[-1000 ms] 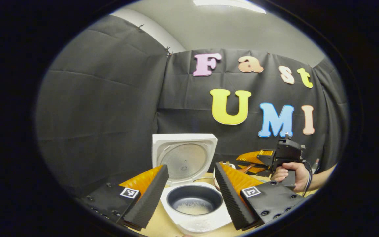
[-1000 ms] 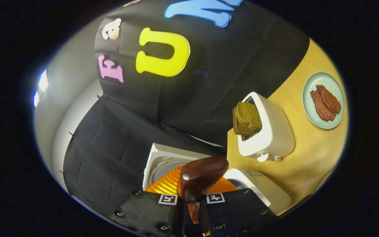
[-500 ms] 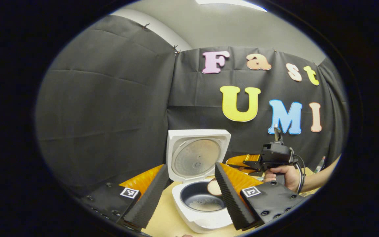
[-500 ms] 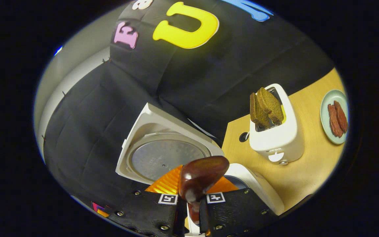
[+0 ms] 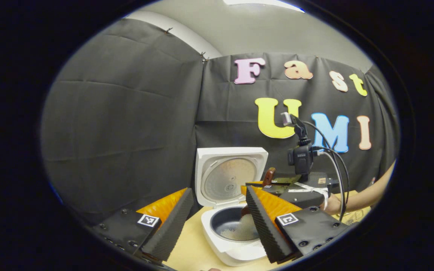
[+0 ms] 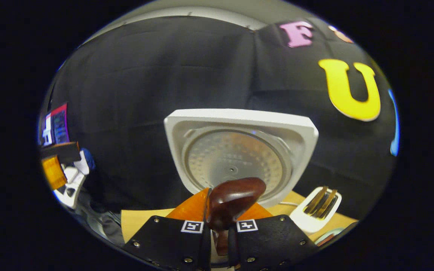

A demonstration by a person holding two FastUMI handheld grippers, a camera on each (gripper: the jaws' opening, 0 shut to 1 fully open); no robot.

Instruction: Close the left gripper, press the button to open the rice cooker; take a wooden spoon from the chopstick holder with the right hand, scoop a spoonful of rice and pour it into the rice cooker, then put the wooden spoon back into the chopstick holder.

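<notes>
Since the earlier frame the right hand-held gripper (image 5: 256,184) has rolled over right above the rice cooker (image 5: 236,229), lower centre of the left gripper view, so I'd say the rice is getting dumped in. It's clamped on the wooden spoon (image 6: 234,197). Left hand-held gripper (image 5: 217,222) sits with fingers apart. Lid (image 6: 239,150) is up, pot has rice.
</notes>
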